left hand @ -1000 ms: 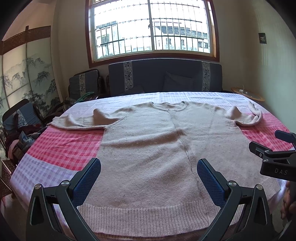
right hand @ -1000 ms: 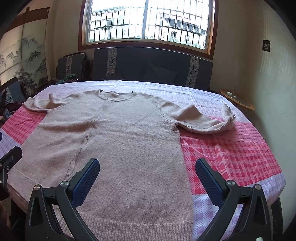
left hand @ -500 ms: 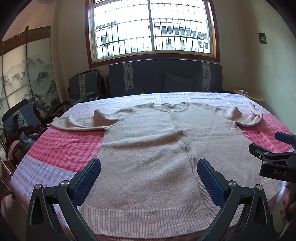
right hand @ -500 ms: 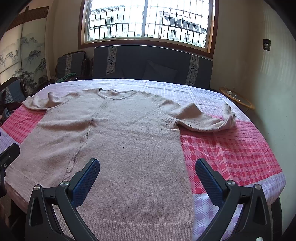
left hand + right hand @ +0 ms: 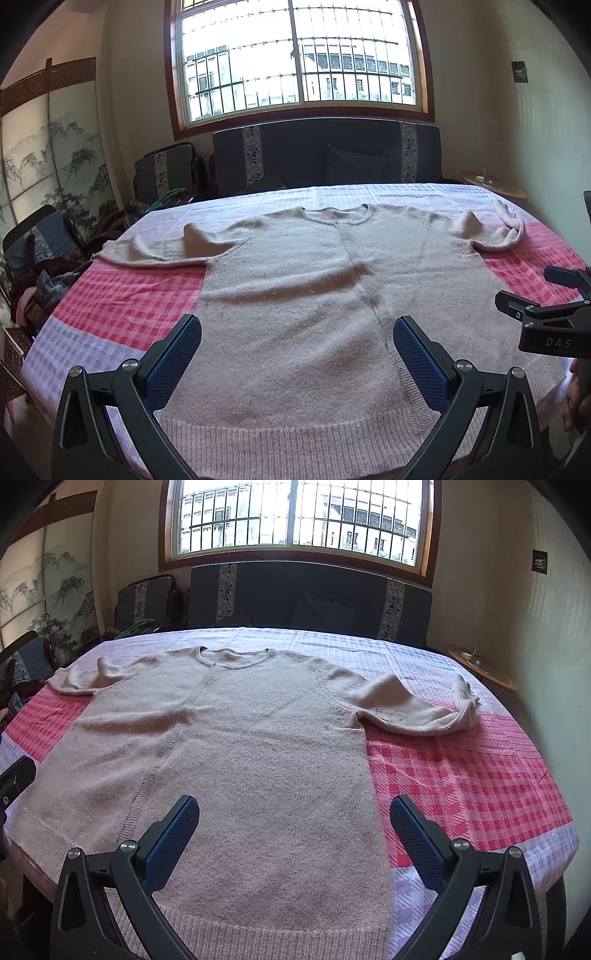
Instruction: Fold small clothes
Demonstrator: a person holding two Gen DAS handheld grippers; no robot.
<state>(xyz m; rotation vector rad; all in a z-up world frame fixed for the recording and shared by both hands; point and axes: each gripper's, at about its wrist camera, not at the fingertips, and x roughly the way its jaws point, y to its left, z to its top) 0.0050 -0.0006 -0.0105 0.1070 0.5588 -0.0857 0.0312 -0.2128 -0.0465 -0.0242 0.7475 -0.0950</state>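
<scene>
A beige knitted sweater (image 5: 306, 295) lies spread flat on the checked tablecloth (image 5: 122, 306), neck away from me, both sleeves out to the sides. It also shows in the right wrist view (image 5: 258, 746). My left gripper (image 5: 297, 354) is open and empty, hovering above the sweater's hem near the table's front edge. My right gripper (image 5: 295, 830) is open and empty, above the hem's right part. It shows from the side in the left wrist view (image 5: 543, 299). The right sleeve's cuff (image 5: 463, 701) is curled up.
A dark sofa (image 5: 325, 158) stands behind the table under the window. Chairs with piled clothes (image 5: 37, 280) stand at the left. A small round side table (image 5: 480, 666) is at the far right by the wall.
Both grippers have drifted very slightly; the view shifted a little. The sweater has not moved and both grippers stay open.
</scene>
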